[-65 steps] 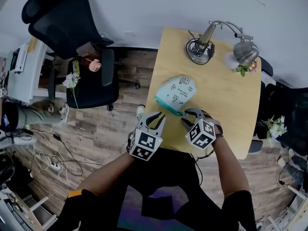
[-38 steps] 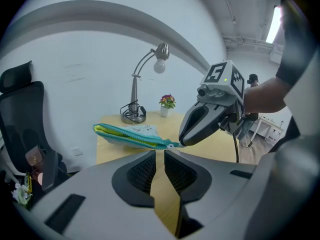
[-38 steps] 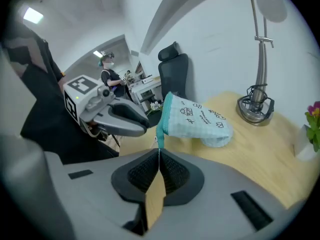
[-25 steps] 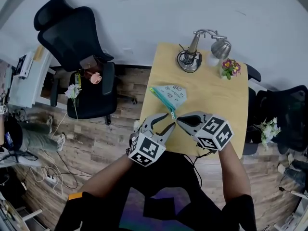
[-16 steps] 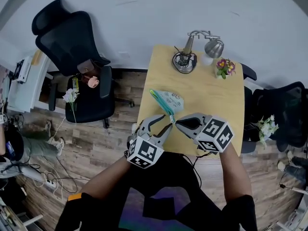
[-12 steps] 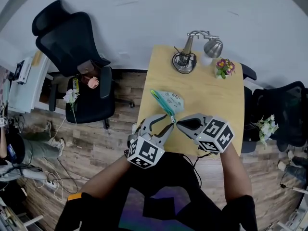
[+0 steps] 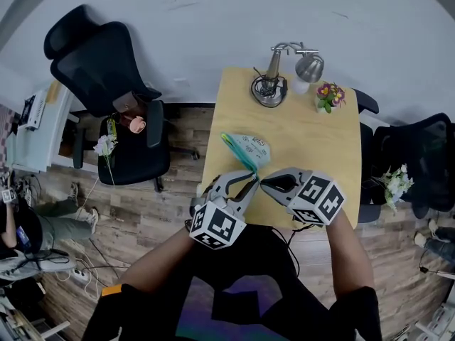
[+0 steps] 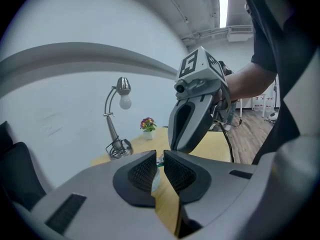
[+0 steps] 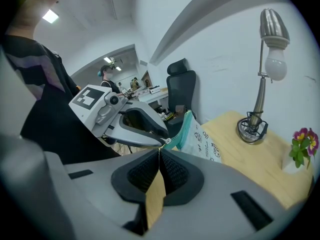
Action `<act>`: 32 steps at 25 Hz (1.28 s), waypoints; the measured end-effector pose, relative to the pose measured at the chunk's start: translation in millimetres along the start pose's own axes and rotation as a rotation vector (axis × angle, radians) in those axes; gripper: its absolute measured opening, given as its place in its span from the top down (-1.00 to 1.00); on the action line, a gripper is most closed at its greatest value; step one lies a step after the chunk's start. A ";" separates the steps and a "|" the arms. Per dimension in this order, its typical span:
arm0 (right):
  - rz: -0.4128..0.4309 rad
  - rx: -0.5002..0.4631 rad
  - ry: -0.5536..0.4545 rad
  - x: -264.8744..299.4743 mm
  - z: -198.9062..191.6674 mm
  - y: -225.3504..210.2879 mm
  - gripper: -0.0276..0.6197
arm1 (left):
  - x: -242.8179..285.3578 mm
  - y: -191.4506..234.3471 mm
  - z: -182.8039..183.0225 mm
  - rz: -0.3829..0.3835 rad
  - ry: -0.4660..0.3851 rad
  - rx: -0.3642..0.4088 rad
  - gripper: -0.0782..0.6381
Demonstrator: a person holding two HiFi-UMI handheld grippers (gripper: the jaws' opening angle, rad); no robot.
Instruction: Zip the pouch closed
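A pale mint pouch (image 7: 250,150) with a teal zip edge is raised over the near left part of the wooden table (image 7: 313,141). My right gripper (image 7: 264,182) is shut on its near end; in the right gripper view the pouch (image 9: 200,134) rises away from my pinched right gripper (image 9: 159,154). My left gripper (image 7: 250,183) has just been closing, and its tips meet at the zipper pull (image 9: 166,141). In the left gripper view a bit of teal and white shows in the narrow gap of my left gripper (image 8: 160,161). The right gripper (image 8: 172,146) stands just beyond.
A desk lamp (image 7: 274,77) and a small pot of flowers (image 7: 327,94) stand at the table's far edge. A black office chair (image 7: 114,69) is to the left on the wood floor and another dark chair (image 7: 419,155) to the right.
The pouch has come up off the table in my right gripper. My left gripper has moved in to its near end, and its jaws have narrowed onto the zip.
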State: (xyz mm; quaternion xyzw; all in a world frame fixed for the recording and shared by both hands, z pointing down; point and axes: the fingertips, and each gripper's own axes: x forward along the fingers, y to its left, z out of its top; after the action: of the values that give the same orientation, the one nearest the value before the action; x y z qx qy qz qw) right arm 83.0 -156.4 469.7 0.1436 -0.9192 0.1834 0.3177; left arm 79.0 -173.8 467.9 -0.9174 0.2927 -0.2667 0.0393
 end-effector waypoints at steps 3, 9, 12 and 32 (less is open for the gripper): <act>-0.008 0.005 -0.002 -1.4 -1.6 -1.9 0.85 | 0.8 2.6 1.4 0.013 -0.001 0.001 0.74; -0.037 0.022 -0.007 -4.6 -7.1 -8.1 0.85 | 4.7 1.9 1.6 -0.004 0.003 -0.007 0.75; -0.052 0.028 -0.006 -6.7 -9.1 -12.2 0.85 | 6.5 5.8 1.3 -0.010 0.004 -0.036 0.76; -0.167 0.027 0.080 -20.3 -43.5 -34.4 0.85 | -5.7 102.9 -35.9 0.154 0.073 -0.231 0.75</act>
State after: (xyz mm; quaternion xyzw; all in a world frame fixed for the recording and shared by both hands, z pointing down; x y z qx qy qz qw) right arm 134.6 -165.5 497.0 0.2165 -0.8880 0.1745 0.3662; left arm 3.6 -252.5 472.4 -0.8803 0.3924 -0.2607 -0.0566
